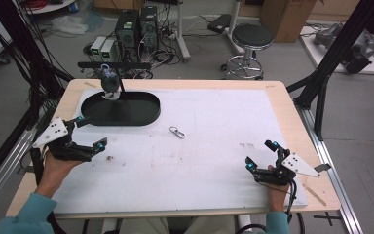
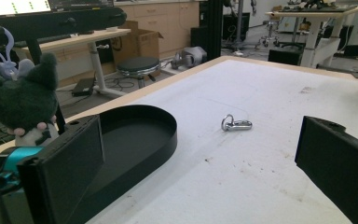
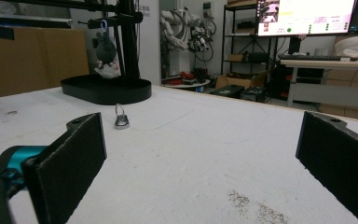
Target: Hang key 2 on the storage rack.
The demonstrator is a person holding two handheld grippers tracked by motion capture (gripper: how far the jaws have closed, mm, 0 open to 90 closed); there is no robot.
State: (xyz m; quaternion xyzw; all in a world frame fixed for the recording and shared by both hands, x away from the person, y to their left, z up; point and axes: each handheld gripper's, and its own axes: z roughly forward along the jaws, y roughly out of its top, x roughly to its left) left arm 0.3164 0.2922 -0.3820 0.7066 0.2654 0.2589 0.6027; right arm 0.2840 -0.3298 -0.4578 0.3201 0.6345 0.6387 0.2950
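**Still loose: metal clasp lies between two spread grippers**

Roughly at the middle of the high view, the small silver metal clasp with a ring at one end (image 1: 177,132) lies flat on the white table mat (image 1: 214,161), free of both tools. It sits well apart from the left gripper (image 1: 88,133) at the left edge of the frame and from the right gripper (image 1: 259,155) at the lower right, somewhat nearer the left one. Both grippers have their jaws spread wide and hold nothing. Just upper left of the clasp is the black oval tray (image 1: 146,116), where a dark grey plush toy (image 1: 109,82) hangs from a black stand (image 1: 114,65).
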